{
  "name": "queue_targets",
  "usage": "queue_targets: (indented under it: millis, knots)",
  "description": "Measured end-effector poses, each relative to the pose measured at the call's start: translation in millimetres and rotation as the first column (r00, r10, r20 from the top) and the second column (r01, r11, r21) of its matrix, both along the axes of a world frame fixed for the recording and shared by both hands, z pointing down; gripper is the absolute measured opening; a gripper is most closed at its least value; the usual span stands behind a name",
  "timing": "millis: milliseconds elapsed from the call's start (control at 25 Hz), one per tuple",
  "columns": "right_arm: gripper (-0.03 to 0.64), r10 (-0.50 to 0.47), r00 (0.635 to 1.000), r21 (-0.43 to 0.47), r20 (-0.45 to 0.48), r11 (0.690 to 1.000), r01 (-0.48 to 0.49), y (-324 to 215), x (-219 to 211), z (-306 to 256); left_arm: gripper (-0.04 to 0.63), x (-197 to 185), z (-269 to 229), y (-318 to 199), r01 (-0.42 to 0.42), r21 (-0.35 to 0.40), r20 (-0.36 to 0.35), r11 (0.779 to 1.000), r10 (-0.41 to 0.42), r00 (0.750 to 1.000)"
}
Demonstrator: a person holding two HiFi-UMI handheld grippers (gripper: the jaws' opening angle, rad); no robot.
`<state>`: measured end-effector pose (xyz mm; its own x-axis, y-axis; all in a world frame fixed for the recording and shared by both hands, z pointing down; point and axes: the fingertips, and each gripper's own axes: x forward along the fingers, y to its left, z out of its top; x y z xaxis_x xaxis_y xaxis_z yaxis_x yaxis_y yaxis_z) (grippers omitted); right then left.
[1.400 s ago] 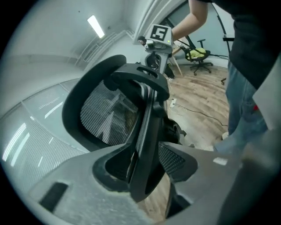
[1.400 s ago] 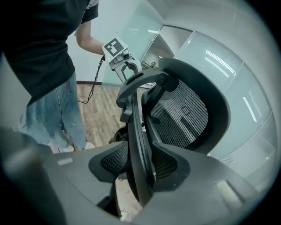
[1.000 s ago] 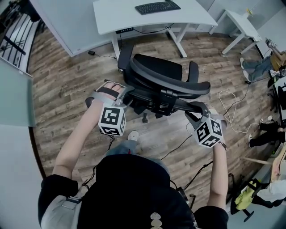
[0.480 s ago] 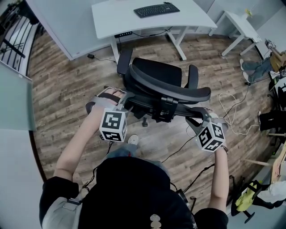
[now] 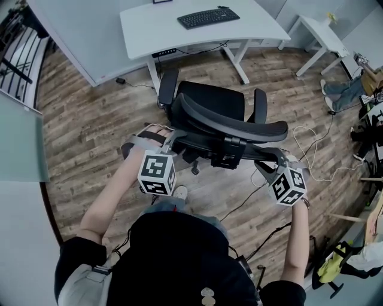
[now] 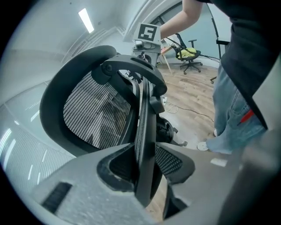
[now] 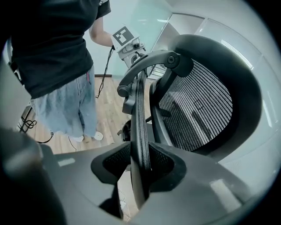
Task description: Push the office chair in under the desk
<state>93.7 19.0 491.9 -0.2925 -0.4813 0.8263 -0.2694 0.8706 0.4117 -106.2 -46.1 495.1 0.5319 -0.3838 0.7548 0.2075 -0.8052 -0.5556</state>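
A flat black keyboard (image 5: pixel 208 17) lies far ahead of the left gripper (image 5: pixel 170 138) — a thin white cable (image 5: pixel 313 138) near the right gripper (image 5: pixel 273 156).

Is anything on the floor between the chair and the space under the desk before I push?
Nothing visible lies on the floor between the office chair and the desk. The chair's left armrest sits close to the left desk leg and might catch it.

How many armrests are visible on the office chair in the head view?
2. The left armrest stands beside the seat near the desk; the right armrest stands on the seat's other side. None looks hidden.
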Motion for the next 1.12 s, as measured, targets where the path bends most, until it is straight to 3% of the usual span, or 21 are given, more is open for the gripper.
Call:
queue_targets:
  millis: [360, 720, 1120]
  knots:
    - [0.140, 0.017, 1.000, 0.013, -0.004, 1.000, -0.017, -45, 8, 3, 0.156, 10, 3, -49, 0.017, -0.004, -0.007, 1.000, -0.017, 1.000]
    - [0.143, -0.005, 1.000, 0.002, -0.002, 1.000, 0.005, -96, 46, 3, 0.152, 44, 3, -92, 0.038, -0.019, -0.011, 0.999, -0.039, 0.999]
    - [0.149, -0.133, 0.991, 0.023, 0.014, 0.991, 0.132, -166, 94, 2, 0.152, 88, 1, -133, 0.150, -0.006, -0.020, 0.989, -0.150, 0.989]
